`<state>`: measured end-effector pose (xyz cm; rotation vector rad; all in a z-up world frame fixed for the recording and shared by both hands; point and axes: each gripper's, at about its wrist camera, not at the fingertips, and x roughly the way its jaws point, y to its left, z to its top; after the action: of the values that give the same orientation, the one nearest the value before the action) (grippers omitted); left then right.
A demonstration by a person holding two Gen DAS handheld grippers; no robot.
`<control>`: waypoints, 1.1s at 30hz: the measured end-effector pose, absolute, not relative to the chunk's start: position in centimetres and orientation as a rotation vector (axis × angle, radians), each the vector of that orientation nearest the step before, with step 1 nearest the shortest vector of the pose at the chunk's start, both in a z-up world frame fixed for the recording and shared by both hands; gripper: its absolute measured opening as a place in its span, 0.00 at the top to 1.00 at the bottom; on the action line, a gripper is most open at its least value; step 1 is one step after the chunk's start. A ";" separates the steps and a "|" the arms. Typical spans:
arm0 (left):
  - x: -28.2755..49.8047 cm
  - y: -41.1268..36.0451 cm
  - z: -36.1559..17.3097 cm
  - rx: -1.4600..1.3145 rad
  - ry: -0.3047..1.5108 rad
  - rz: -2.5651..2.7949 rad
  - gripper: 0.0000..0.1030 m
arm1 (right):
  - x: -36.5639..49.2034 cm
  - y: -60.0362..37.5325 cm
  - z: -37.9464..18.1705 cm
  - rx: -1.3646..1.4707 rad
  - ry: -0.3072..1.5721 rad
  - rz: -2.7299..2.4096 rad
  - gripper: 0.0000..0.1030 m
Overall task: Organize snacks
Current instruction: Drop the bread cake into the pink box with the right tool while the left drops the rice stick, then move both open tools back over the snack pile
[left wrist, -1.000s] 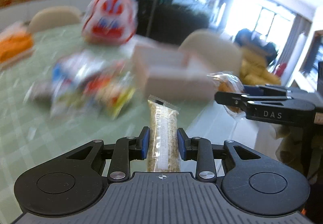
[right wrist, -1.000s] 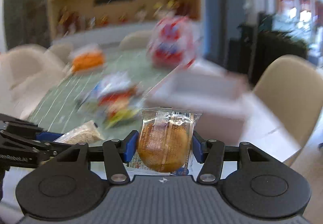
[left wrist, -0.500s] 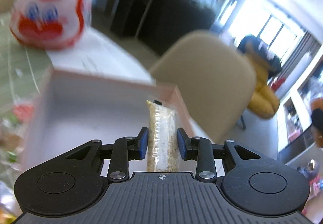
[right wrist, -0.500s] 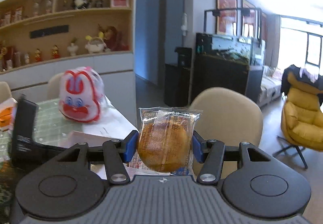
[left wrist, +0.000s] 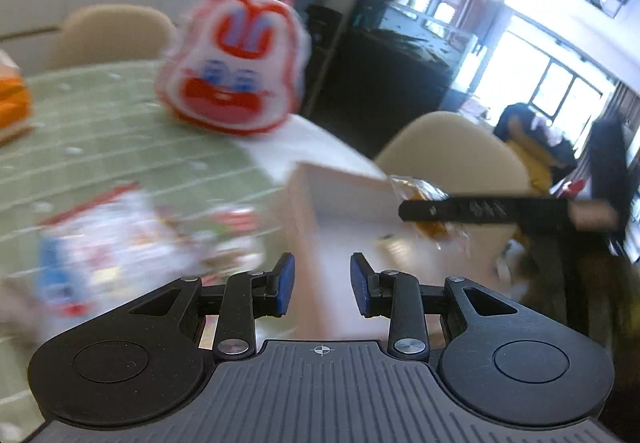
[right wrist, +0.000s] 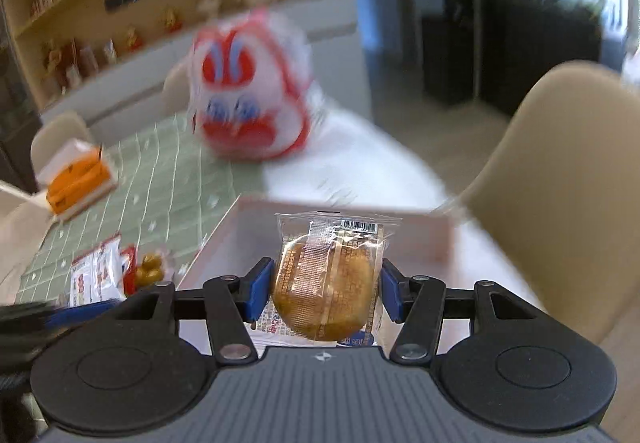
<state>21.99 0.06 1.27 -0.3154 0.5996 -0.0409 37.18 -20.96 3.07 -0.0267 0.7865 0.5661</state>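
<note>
Left gripper [left wrist: 320, 285]: jaws apart, empty, beside the pink box [left wrist: 344, 195].
Right gripper [right wrist: 327, 289]: clamped the wrapped cake [right wrist: 326, 283], poised over the box, seemingly for dropping in.

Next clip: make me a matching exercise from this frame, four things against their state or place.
Things:
1. left gripper
2. right gripper
3. rabbit bag
4. orange pack

States or places:
A. far left on the green cloth
B. shut on a wrapped cake
C. open, nothing between its fingers
D. standing beyond the pink box

Pairs: 1-C, 2-B, 3-D, 4-A
</note>
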 end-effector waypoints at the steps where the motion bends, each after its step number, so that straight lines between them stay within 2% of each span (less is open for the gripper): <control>1: 20.6 1.2 1.1 -0.301 0.586 -0.029 0.67 | 37.7 -19.9 2.4 -0.040 0.811 0.553 0.45; 5: 15.7 6.4 0.8 -0.342 0.548 0.119 0.67 | 37.8 -18.0 1.6 -0.084 0.790 0.464 0.36; 11: 11.6 13.8 -1.3 -0.485 0.587 0.347 0.67 | 32.2 -16.0 3.2 -0.115 0.712 0.545 0.30; 18: 9.7 14.7 -3.1 -0.467 0.590 0.252 0.67 | 24.6 -8.5 2.9 -0.187 0.698 0.783 0.29; 26: 5.5 15.8 -3.9 -0.559 0.588 0.282 0.67 | 20.7 -0.5 0.3 -0.284 0.689 0.879 0.29; 33: 3.9 17.7 -2.4 -0.601 0.513 0.320 0.67 | 17.3 5.9 -1.2 -0.495 0.541 0.864 0.33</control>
<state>3.88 17.69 -2.39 -0.6007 0.5130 0.3203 17.29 5.88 -1.19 -0.4946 0.5406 0.8636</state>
